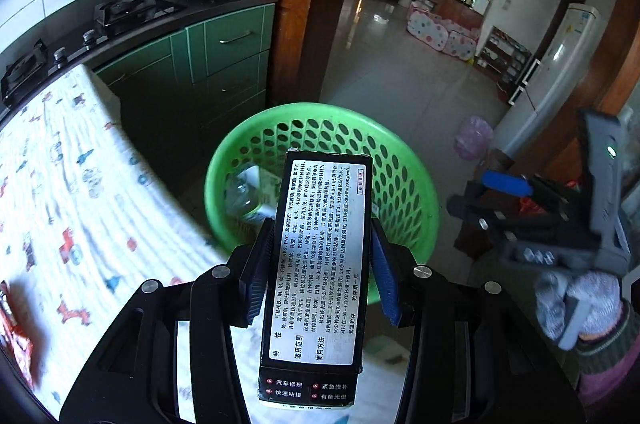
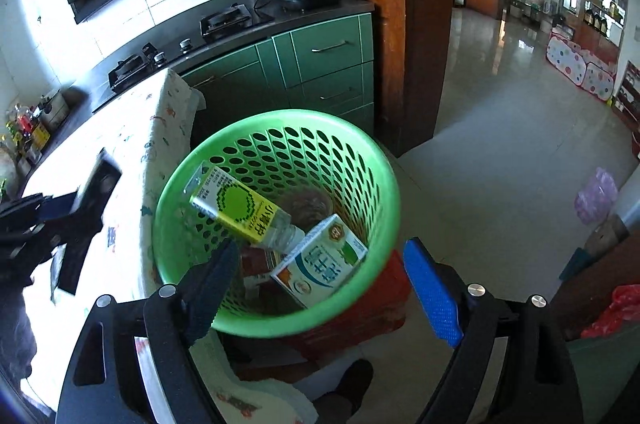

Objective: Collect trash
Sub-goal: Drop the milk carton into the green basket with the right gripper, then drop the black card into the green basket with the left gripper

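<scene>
Trash already lies in the round green perforated plastic basket (image 2: 372,159): a yellow-labelled clear plastic bottle (image 2: 240,209) and a white-and-green carton (image 2: 320,264). Left gripper (image 1: 318,264) pinches a long black box with a printed white label (image 1: 316,260) before the basket's near rim. Right gripper (image 2: 320,288) hangs over that rim, fingers spread, nothing between them.

Green basket (image 1: 404,183): in the left wrist view its near rim and most of its floor are hidden behind the black box (image 1: 320,256). The clear item (image 1: 244,195) inside the basket, left of the box, is too blurred to identify. The box's lower end is cut off by the frame edge. Patterned cloth (image 1: 72,191), left of the basket: prints blurred.
</scene>
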`<state>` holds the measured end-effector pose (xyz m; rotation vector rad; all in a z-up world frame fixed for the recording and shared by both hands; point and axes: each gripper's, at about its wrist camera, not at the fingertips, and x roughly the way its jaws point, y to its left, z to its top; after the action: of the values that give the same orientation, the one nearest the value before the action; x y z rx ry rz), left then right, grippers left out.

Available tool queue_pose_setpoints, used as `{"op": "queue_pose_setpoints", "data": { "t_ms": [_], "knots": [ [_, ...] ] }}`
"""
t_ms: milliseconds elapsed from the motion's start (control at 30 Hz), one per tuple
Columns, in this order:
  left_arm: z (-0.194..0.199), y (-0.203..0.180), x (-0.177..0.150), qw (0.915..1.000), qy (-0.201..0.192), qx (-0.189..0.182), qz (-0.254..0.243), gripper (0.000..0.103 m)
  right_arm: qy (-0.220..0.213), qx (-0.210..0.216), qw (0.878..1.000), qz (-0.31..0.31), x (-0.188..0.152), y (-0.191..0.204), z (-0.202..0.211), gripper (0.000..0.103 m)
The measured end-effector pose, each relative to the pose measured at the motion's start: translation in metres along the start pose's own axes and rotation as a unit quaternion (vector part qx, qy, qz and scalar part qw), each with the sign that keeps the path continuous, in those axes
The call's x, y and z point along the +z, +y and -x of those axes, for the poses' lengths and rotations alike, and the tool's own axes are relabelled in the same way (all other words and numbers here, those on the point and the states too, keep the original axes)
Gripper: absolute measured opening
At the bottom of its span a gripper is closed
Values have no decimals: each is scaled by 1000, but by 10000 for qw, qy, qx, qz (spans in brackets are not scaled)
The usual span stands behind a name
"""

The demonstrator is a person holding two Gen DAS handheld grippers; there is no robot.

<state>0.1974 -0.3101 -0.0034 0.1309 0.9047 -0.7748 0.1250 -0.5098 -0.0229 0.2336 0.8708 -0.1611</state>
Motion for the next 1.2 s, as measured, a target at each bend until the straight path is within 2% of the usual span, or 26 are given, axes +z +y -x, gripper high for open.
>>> {"op": "queue_pose_setpoints", "data": {
  "t_ms": [500,567,600,733,967,1200],
  "knots": [
    [-53,-2,22,9999,145,74,26,48,53,123,9997,-187,-30,-18,5,82],
    [-57,-3,24,9999,135,-8,41,56,75,133,9997,-202,-33,-18,4,82],
    [-57,-3,24,9999,122,-3,48,64,87,142,9997,-204,-34,-17,4,82],
    [-57,-4,22,10000,60,-35,40,66,111,163,9996,-198,-36,-14,3,82],
    [-30,5,11,9999,-55,111,65,66,47,307,9994,-137,-38,-3,10,82],
    [24,33,-15,9982,-280,474,225,66,-58,581,9983,70,-41,28,22,83]
  ]
}}
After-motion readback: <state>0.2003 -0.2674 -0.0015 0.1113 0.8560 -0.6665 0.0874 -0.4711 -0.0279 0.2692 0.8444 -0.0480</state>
